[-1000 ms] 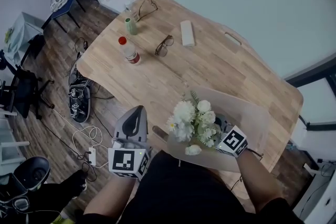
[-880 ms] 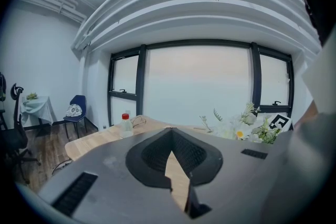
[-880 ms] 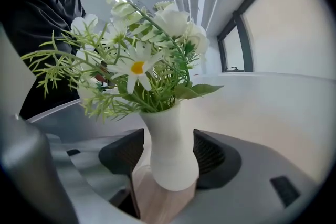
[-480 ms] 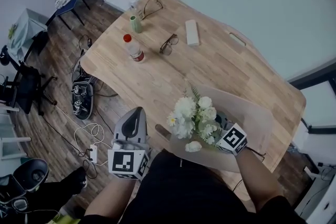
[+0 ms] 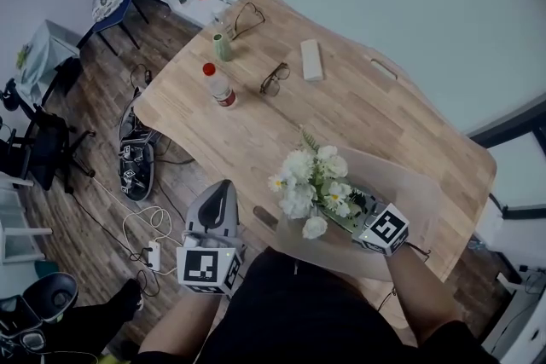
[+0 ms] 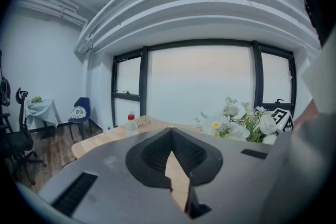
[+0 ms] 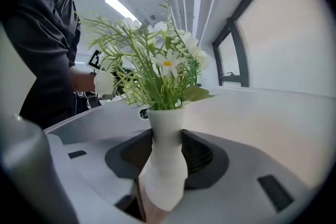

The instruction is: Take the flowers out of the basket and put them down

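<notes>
The flowers (image 5: pixel 311 183) are judged not yet taken out of the basket (image 5: pixel 422 192) on the worktop (image 5: pixel 341 98): their white vase (image 7: pixel 165 170) is gripped by the right claw (image 7: pixel 167 139), whose jaws have just been closing, while the left claw (image 6: pixel 171 134) is held shut and empty.

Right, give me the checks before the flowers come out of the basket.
1. Right claw grip: jaws have just been closing, pads on the white narrow-necked vase: ok.
2. White flowers with green stems seated in vase: ok.
3. Vase clear of the pale translucent basket: not ok, inside it.
4. Bare spot on the light wooden table: ok.
5. Left claw shut, empty, aside: ok.
</notes>
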Demonstrator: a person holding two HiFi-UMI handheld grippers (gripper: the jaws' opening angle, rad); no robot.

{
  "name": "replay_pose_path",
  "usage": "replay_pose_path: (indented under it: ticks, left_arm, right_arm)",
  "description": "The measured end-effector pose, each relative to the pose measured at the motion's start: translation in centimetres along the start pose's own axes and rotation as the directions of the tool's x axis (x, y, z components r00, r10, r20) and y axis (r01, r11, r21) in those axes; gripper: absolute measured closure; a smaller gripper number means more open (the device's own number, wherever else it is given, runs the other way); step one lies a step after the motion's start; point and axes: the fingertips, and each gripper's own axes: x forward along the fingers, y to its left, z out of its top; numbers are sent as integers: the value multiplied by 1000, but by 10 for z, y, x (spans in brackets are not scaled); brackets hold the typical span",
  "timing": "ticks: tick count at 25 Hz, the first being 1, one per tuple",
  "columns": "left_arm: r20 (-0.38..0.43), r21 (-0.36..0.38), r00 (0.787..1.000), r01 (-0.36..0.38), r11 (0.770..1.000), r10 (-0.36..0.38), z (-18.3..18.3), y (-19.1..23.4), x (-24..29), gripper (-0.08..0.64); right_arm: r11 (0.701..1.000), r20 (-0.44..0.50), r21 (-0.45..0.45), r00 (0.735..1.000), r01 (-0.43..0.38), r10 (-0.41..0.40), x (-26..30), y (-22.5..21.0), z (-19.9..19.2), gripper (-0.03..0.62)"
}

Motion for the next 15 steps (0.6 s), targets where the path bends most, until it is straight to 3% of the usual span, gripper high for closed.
replay_pose_path:
  ticks: [15]
  left_arm:
    - [38,23,998,52,998,-52,20,-17,5,556]
  right_arm:
    - [996,100,24,991,82,-84,-28,-8,29,419]
